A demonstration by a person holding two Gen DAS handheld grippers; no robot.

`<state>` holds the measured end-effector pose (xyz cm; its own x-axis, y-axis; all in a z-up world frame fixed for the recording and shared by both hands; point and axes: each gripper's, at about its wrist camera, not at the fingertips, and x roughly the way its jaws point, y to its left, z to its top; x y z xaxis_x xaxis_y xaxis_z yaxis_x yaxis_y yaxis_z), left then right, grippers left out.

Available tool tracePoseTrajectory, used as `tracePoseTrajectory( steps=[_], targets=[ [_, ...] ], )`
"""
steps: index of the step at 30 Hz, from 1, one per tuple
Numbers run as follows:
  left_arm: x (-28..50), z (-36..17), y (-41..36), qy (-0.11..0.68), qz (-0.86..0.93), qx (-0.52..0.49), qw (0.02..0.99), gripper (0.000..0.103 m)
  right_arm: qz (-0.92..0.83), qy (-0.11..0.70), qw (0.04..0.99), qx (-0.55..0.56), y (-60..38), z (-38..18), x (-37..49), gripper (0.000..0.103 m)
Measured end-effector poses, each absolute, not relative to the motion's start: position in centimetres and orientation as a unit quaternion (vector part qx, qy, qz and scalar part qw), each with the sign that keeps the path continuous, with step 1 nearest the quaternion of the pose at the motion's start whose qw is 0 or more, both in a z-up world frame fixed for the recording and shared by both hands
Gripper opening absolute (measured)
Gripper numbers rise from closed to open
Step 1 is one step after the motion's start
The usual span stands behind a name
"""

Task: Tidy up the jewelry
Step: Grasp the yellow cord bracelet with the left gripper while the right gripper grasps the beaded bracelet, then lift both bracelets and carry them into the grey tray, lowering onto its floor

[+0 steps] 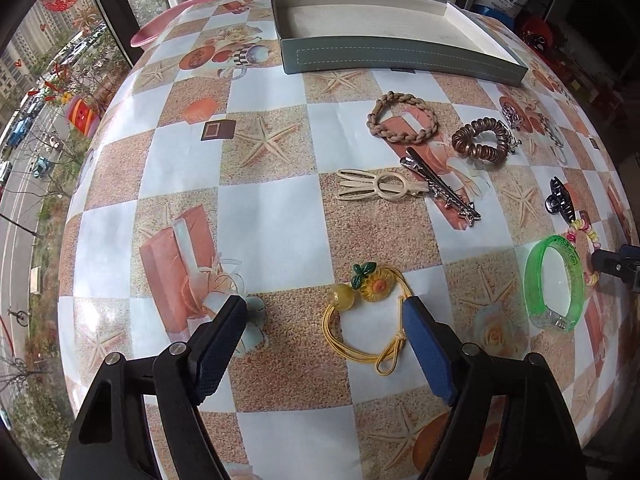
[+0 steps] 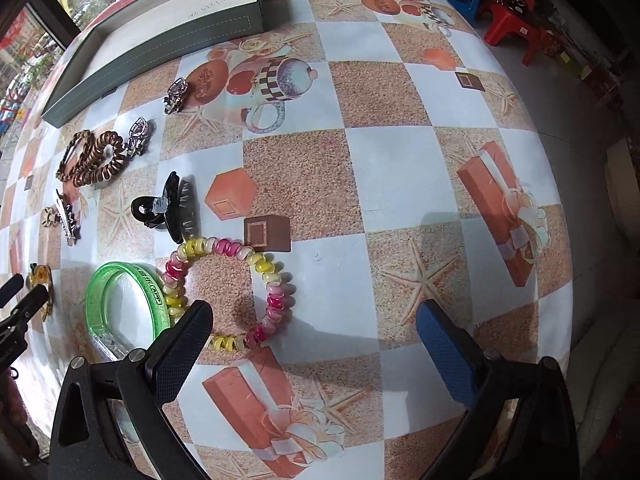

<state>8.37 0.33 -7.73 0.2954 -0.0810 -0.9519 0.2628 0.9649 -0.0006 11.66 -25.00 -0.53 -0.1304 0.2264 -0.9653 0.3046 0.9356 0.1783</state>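
Left gripper (image 1: 326,312) released over yellow hair tie (image 1: 366,320); right gripper (image 2: 316,320) released over spiral band (image 2: 232,284).

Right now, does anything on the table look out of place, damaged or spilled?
Nothing looks damaged or spilled. The box stands empty while every piece lies loose on the tablecloth. The silver clip lies across the tip of the cream clip; the green bracelet touches the spiral tie.

The left tool (image 1: 326,310) points steeply down, its fingers spread wide with nothing pressed between the pads. The right tool (image 2: 314,318) is likewise tipped steeply down and spread wide, gripping nothing; the left one shows at its 9 o'clock.
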Motion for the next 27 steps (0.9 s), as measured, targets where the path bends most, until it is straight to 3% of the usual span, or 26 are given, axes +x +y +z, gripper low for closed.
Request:
tracePoseTrajectory(
  steps=[2,8,9,10,12,15,16,17,27],
  targets=[
    [8.4,-7.8,0.0,0.583,-0.11,0.079,0.801,0.09,-0.027,0.761,0.625,0.171,-24.4,-1.0,11.7,0.087],
    [8.3,-7.4,-1.0,0.578,-0.137,0.09,0.799,0.069,-0.02,0.758,0.63,0.169,-23.7,-0.6,12.2,0.074],
    [8.2,-7.3,-1.3,0.577,-0.144,0.092,0.799,0.06,-0.016,0.758,0.63,0.168,-23.5,-0.5,12.4,0.072],
    [8.1,-7.2,-1.4,0.575,-0.153,0.093,0.798,0.043,-0.014,0.758,0.63,0.166,-23.4,-0.4,12.5,0.069],
    [8.1,-7.1,-2.0,0.576,-0.172,0.094,0.794,0.024,-0.011,0.759,0.63,0.164,-23.0,-0.2,12.8,0.062],
    [8.3,-7.1,-2.5,0.577,-0.181,0.091,0.792,0.024,-0.005,0.758,0.633,0.159,-22.2,0.4,13.2,0.036],
    [8.3,-7.1,-2.5,0.58,-0.183,0.082,0.79,0.024,-0.003,0.758,0.634,0.155,-21.7,0.8,13.3,0.016],
    [8.4,-7.1,-2.3,0.582,-0.186,0.074,0.788,0.024,-0.005,0.759,0.633,0.15,-21.3,1.0,13.4,0.01],
    [8.0,-5.4,-1.0,0.573,-0.206,0.037,0.793,0.024,-0.038,0.728,0.654,0.201,-24.1,2.6,13.1,0.01]
  ],
)
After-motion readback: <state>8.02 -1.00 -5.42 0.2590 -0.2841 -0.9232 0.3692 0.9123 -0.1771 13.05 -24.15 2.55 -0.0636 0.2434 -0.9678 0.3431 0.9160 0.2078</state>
